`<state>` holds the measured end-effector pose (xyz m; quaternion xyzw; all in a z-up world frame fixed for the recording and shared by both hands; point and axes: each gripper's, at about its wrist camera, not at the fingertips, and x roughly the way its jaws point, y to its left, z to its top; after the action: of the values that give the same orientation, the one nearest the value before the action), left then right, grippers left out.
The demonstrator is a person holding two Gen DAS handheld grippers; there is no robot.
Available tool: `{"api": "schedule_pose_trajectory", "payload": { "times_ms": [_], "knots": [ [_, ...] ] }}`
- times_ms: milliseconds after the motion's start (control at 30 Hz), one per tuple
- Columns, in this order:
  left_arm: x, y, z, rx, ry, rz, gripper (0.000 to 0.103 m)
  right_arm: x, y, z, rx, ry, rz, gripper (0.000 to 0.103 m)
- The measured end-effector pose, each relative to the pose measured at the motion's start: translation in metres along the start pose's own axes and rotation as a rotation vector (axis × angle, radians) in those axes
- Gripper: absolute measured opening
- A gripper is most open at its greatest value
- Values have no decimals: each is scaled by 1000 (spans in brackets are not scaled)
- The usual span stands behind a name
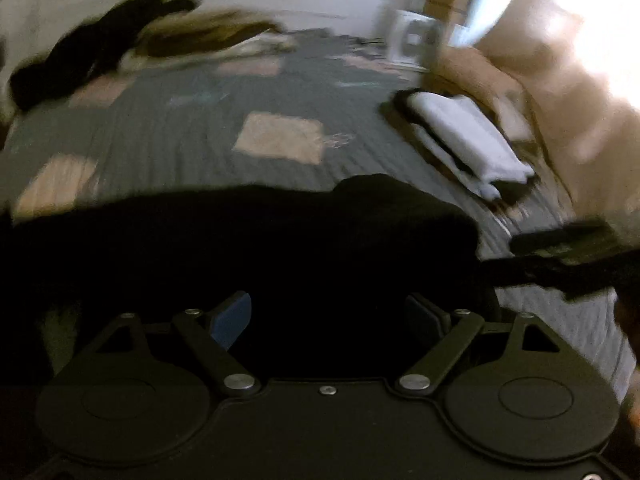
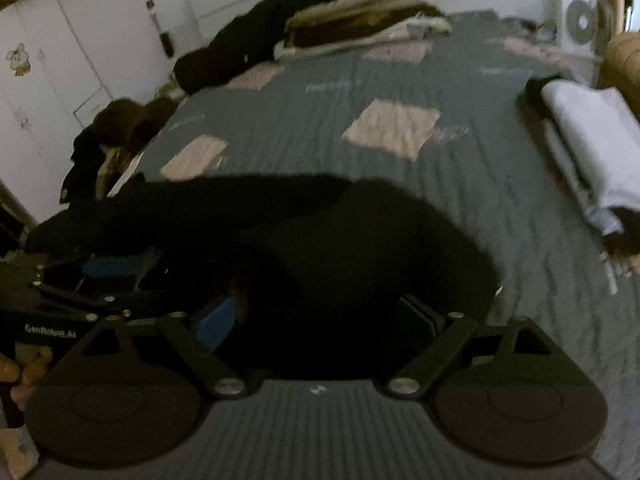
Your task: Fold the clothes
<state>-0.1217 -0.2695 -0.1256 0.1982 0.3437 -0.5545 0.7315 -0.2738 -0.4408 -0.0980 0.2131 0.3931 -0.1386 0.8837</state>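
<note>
Where folded whites (image 2: 592, 140) lie, black garment (image 2: 340, 240) sprawls nearer.

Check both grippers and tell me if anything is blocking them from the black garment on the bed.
Nothing visible is in the way. The black garment lies directly ahead of the open right gripper and the open left gripper. The folded white clothes sit off to the side on the grey bedspread, clear of both.
</note>
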Motion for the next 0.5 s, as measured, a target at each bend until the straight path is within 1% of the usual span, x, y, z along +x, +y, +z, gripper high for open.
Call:
{"api": "schedule_pose_trajectory", "payload": {
  "times_ms": [33,67,167,233,267,300,333,400,433,500],
  "knots": [
    [0,-7,-1,57,-9,-10,83,1,1,-1,7,4,-6,88],
    [0,-18,-5,144,-23,-27,83,-2,-2,0,13,0,-17,88],
    [8,-54,-15,409,-64,-14,83,-19,-18,5,39,-31,-54,88],
    [19,-73,-20,526,-67,9,85,-32,-32,9,68,-50,-87,88],
    [24,-79,-21,545,-64,5,87,-37,-38,11,83,-59,-100,88],
    [27,-83,-21,559,-66,-12,92,-40,-43,11,95,-68,-107,89],
    [30,-88,-21,572,-68,-28,94,-44,-47,11,105,-75,-111,89],
    [33,-97,-23,626,-85,-45,94,-49,-53,7,112,-82,-113,89],
    [34,-101,-24,660,-100,-41,94,-49,-54,6,113,-82,-113,89],
    [41,-107,-24,715,-133,11,94,-48,-54,2,108,-76,-106,89]
  ]
}}
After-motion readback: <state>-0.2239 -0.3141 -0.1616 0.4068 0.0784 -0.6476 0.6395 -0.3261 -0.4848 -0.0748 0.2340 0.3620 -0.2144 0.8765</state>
